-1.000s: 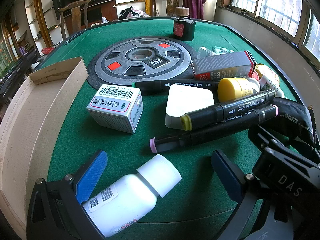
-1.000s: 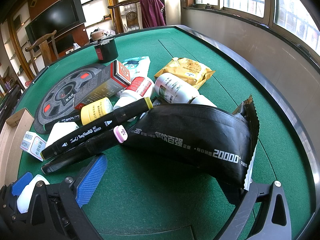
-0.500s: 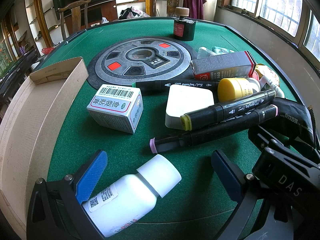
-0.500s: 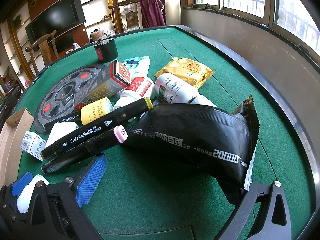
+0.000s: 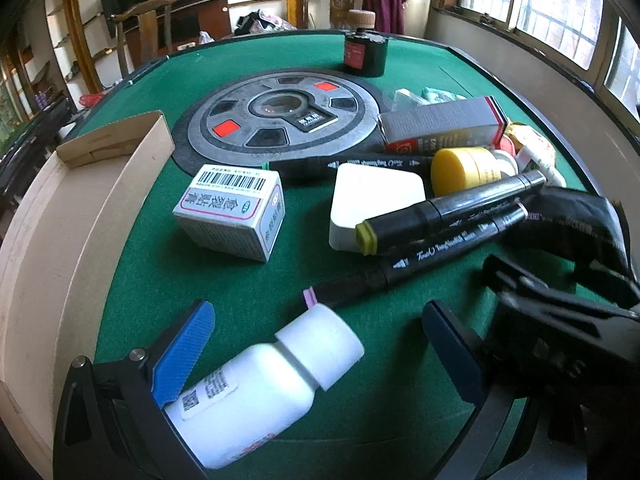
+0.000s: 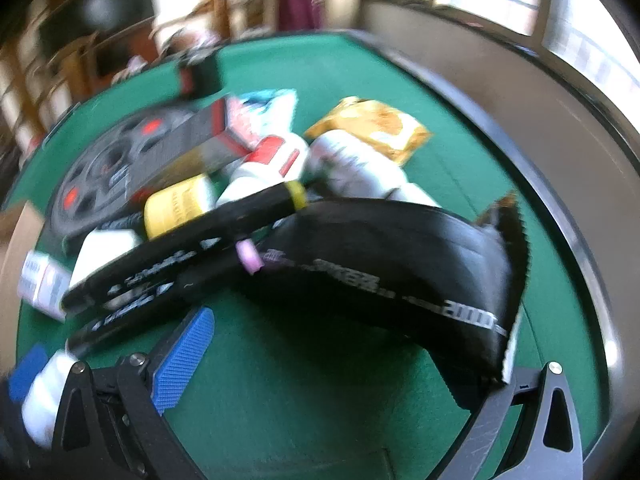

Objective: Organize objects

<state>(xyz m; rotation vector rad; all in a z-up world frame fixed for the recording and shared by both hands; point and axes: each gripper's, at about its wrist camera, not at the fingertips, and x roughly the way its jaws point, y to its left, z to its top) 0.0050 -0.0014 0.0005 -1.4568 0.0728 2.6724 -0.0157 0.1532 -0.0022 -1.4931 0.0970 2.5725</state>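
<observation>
Green felt table [image 5: 132, 280], broad, round-edged, crowded on its right half. Tan cardboard box [image 5: 72, 216] along the left edge, open-topped, probably the place for sorted items. Glossy black foil pouch [image 6: 400, 264] next: soft, crinkly, likely light, draped between the spread fingers of the right gripper [image 6: 348, 364], right fingertip hidden behind it, so contact cannot be told; jaws wide, nothing clamped. Best pinched near a flat sealed edge, since the bulging middle would probably slip. Right view heavily blurred.

Smaller: white plastic pill bottle [image 5: 264, 388] lying on its side on the felt, base against the blue left pad [image 5: 184, 356] of the left gripper [image 5: 316, 356], cap pointing away; jaws spread, right pad well clear, not gripping. Rigid, smooth, apt to roll; squeeze across the labelled body, not the cap. Smallest: two black markers [image 5: 448, 212], stiff, slim, stacked beside the pouch.
</observation>
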